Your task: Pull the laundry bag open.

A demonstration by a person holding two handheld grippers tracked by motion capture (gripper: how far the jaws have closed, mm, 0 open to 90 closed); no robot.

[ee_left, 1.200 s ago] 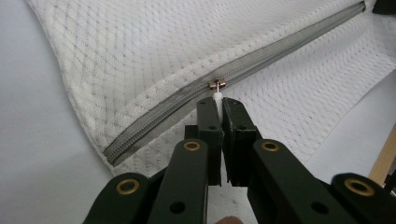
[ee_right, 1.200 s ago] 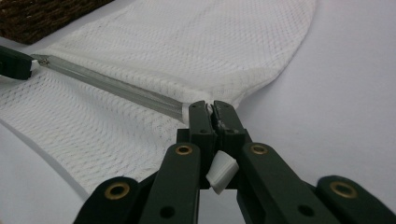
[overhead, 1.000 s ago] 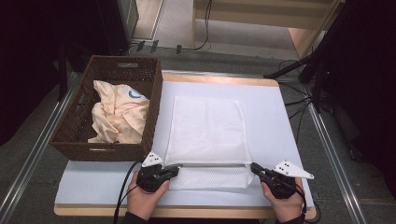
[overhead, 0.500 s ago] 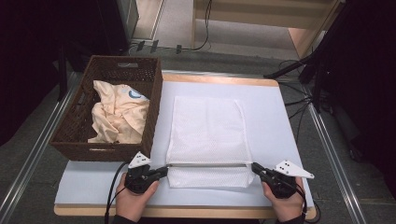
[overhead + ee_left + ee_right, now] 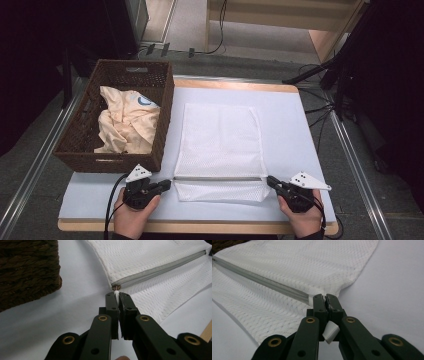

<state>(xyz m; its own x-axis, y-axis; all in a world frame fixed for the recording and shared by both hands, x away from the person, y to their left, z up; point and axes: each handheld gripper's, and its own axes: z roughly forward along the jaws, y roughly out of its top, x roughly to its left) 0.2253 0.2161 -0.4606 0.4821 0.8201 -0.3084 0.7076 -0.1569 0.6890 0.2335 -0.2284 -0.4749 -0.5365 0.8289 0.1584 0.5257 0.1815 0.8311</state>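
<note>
A white mesh laundry bag (image 5: 220, 135) lies flat on the pale table, its grey zipper (image 5: 220, 177) running across near the front. My left gripper (image 5: 169, 184) sits at the zipper's left end, shut on the white pull tab (image 5: 116, 293) just behind the brass slider (image 5: 115, 287). The zipper (image 5: 160, 268) looks closed to the right of the slider. My right gripper (image 5: 270, 180) is at the bag's right edge, shut on the fabric end of the zipper (image 5: 262, 281); a small white tag (image 5: 330, 332) hangs below its jaws (image 5: 325, 298).
A dark wicker basket (image 5: 167, 100) stands at the left of the table with a crumpled cream garment (image 5: 125, 125) inside, close beside my left gripper (image 5: 116, 293). Bare table (image 5: 285, 125) lies right of the bag. Cables and a stand are on the floor at the right.
My left gripper has moved left along the zipper line to the bag's left edge, taking the pull with it. The right gripper has stayed in place.
</note>
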